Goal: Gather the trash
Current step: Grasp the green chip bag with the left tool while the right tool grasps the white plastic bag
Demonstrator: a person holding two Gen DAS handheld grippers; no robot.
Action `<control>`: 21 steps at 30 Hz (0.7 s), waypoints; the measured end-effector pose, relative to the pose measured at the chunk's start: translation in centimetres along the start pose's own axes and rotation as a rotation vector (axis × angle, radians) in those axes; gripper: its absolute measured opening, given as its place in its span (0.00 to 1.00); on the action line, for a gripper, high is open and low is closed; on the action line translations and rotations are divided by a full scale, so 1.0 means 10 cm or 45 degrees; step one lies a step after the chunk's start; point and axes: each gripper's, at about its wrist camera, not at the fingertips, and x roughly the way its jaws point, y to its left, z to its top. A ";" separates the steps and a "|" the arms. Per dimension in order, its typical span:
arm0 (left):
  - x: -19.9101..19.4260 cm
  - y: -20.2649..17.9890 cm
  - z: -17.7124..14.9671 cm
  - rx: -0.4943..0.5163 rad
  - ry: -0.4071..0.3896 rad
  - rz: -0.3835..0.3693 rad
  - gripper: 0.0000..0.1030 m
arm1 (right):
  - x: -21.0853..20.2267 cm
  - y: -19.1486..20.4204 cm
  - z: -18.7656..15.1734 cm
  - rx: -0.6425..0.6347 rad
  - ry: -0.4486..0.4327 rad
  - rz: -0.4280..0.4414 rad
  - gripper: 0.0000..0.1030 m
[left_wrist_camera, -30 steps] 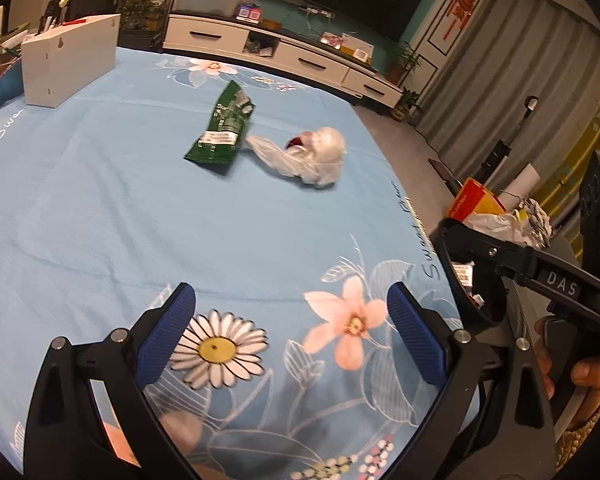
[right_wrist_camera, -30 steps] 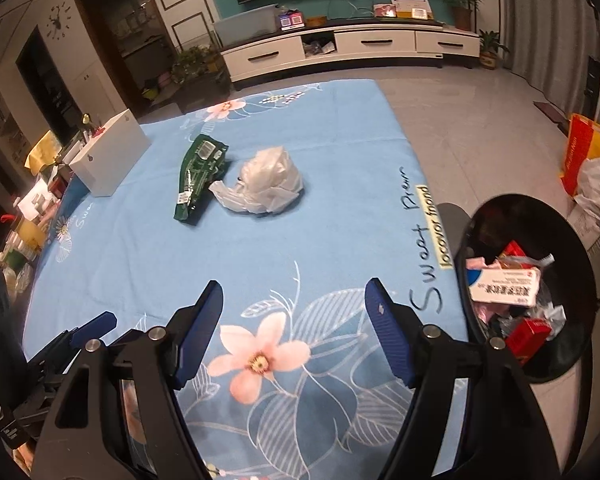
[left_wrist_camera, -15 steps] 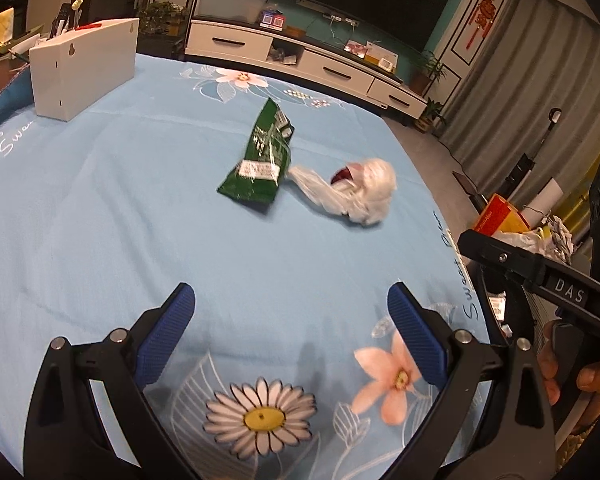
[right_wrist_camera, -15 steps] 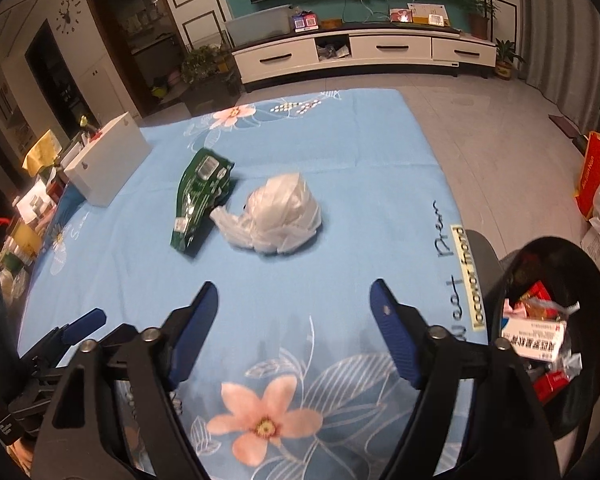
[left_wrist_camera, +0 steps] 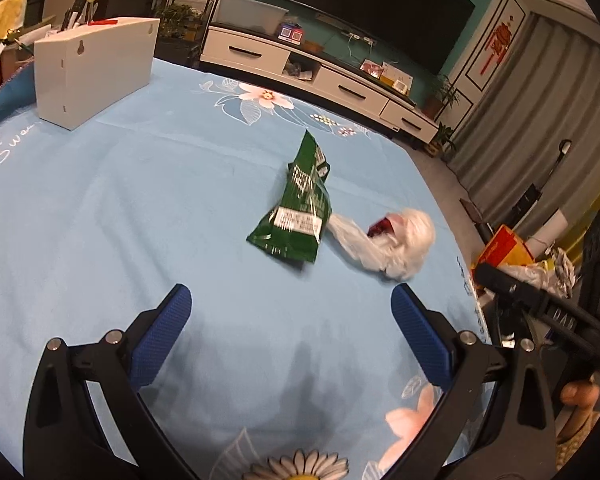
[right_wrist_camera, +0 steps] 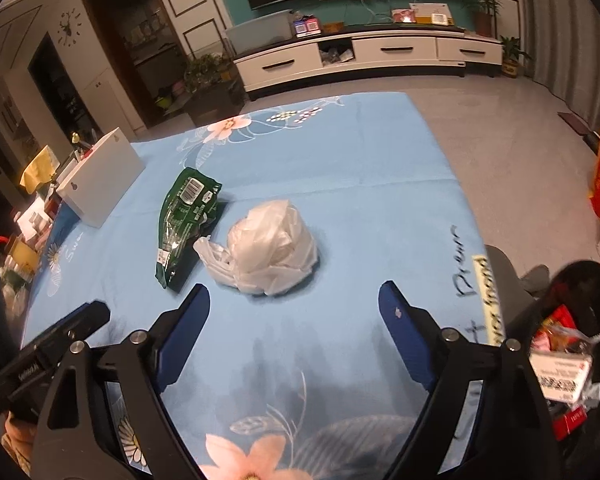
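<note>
A green snack packet lies flat on the blue flowered tablecloth. Beside it, touching its near corner, sits a crumpled white plastic bag with something red inside. My left gripper hangs open just short of the packet, nothing between its blue pads. My right gripper points at the white bag; its jaws are opening and hold nothing. A black bin holding boxes and wrappers stands past the table's right edge.
A white box stands at the table's far left. Off the right edge are an orange bag and floor clutter. A white TV cabinet lines the far wall. A hand holds the right gripper's handle.
Both grippers have moved forward over the cloth toward the packet and the white bag, which now look larger and nearer. The right jaws have widened slightly.
</note>
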 end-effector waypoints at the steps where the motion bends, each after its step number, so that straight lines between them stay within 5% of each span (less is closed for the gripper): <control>1: 0.03 -0.01 0.04 0.006 -0.004 0.003 0.97 | 0.06 0.02 0.03 -0.008 0.002 0.012 0.82; 13: 0.73 -0.14 0.39 0.133 0.051 0.073 0.95 | 0.69 0.14 0.37 -0.026 0.040 0.061 0.82; 18: 0.88 -0.05 0.43 0.101 0.087 0.059 0.68 | 0.84 0.20 0.34 -0.066 0.072 0.028 0.80; 21: 0.91 -0.03 0.42 0.098 0.090 0.074 0.61 | 0.89 0.24 0.30 -0.101 0.098 -0.008 0.63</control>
